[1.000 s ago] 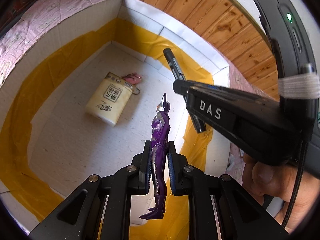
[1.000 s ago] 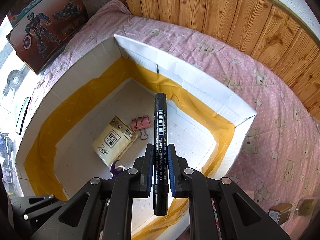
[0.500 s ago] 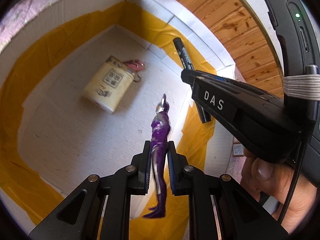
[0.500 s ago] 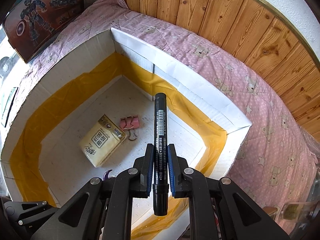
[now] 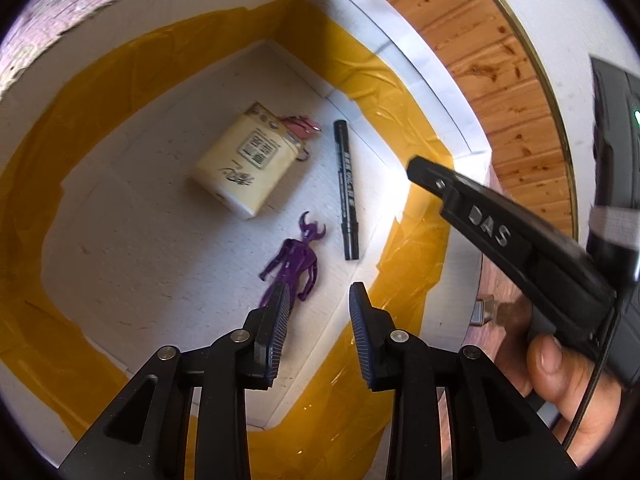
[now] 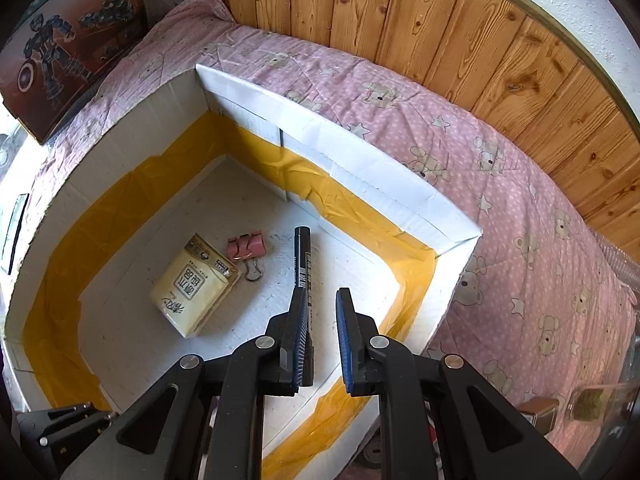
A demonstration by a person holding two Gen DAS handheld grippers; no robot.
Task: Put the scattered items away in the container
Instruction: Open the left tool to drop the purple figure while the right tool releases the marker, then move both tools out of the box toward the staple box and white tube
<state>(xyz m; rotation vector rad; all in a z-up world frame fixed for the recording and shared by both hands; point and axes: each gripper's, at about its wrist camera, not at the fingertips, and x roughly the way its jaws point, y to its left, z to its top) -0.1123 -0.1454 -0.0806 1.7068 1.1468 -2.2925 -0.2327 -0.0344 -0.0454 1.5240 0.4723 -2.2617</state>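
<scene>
Figure (image 5: 294, 262) & marker (image 5: 346, 196) dropped; figure's legs hidden behind left gripper (image 5: 318, 322)

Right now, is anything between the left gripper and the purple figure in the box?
Nothing visible. The purple figure lies on the floor of the box, just beyond the left gripper, whose jaws have just been opening and hold nothing. The black marker lies beside the figure, off that path.
</scene>
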